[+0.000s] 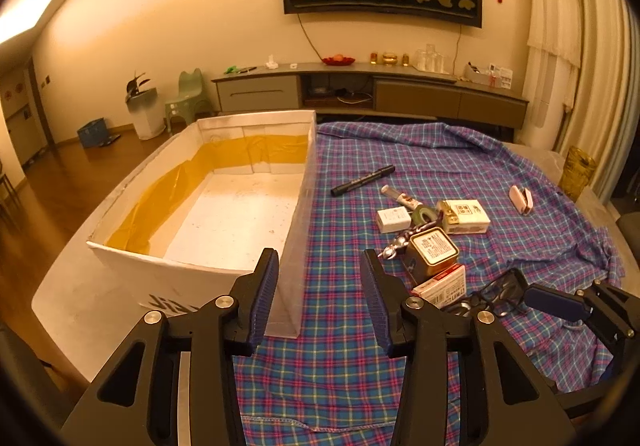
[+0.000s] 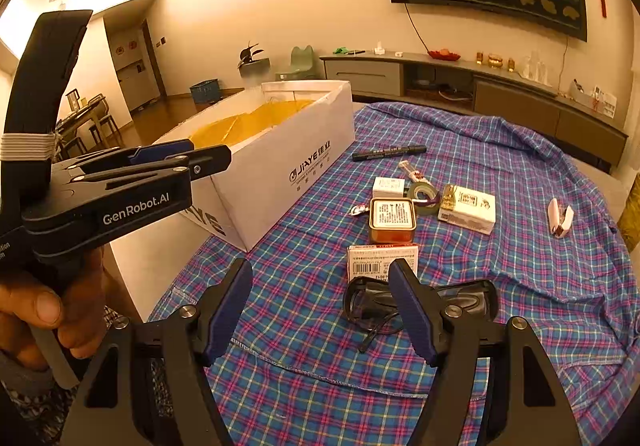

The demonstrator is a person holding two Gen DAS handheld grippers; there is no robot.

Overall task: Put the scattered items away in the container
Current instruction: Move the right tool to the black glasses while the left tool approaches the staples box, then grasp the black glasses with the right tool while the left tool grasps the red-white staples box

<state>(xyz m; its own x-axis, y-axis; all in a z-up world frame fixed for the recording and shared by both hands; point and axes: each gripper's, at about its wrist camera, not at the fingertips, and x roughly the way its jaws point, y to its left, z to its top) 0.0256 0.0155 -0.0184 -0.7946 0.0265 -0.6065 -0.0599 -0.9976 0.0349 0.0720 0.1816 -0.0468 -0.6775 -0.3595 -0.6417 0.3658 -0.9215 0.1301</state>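
The white cardboard box [image 1: 298, 182], lined with yellow tape, stands empty on the left [image 2: 280, 170]. To its right, on the plaid cloth, lie a black marker [image 1: 362, 174], a white tube [image 1: 400, 198], a green tape roll [image 1: 424, 214], a white carton [image 1: 466, 216], a gold tin [image 2: 392, 220], a red-and-white packet [image 2: 382, 260], black glasses [image 2: 368, 302] and a white clip [image 2: 560, 220]. My left gripper [image 1: 319, 262] hovers open over the box's near right corner. My right gripper [image 2: 320, 270] is open and holds nothing, just short of the packet and glasses.
A blue plaid cloth [image 1: 340, 366] covers the right part of the grey table [image 1: 80, 286]. An amber glass vase [image 1: 576, 170] stands at the table's far right edge. A person's hand [image 2: 48, 310] holds the left gripper's handle. A low TV cabinet [image 1: 400, 94] runs along the wall.
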